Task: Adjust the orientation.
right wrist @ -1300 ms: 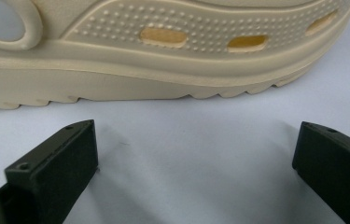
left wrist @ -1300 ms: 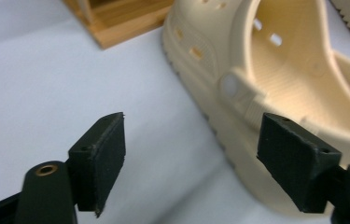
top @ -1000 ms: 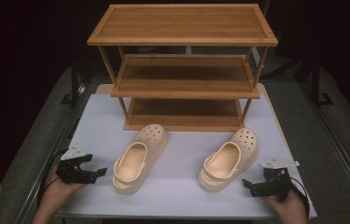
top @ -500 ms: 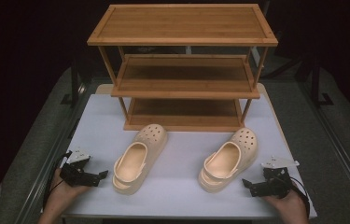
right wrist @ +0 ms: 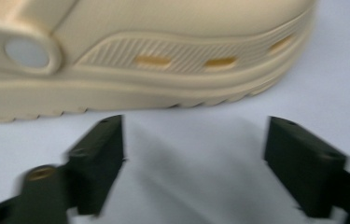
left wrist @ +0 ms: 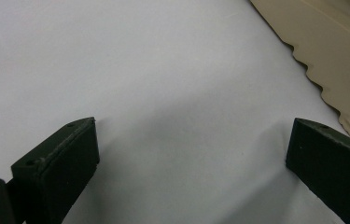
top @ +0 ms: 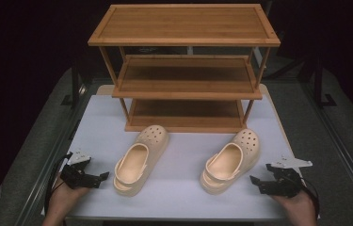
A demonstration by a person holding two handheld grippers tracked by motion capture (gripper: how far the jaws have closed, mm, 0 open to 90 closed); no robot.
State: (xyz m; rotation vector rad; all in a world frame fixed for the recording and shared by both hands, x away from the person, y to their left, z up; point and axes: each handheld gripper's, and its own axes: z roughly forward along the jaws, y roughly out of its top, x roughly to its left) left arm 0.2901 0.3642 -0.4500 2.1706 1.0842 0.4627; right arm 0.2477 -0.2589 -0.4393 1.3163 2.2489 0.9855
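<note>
My left gripper (top: 100, 177) rests low on the white table (top: 183, 197) with its jaws spread wide and nothing between them, pointing toward the heel of the left clog (top: 141, 158) just beside it. My right gripper (top: 258, 181) has just been narrowing its jaws, yet they stand apart and empty, aimed at the side of the right clog (top: 230, 160), close but not touching. Both clogs lie toes toward the wooden shoe rack (top: 183, 70), whose shelves stand bare behind them, so I judge each hand is lined up to take its own shoe and lift it onto a shelf.
</note>
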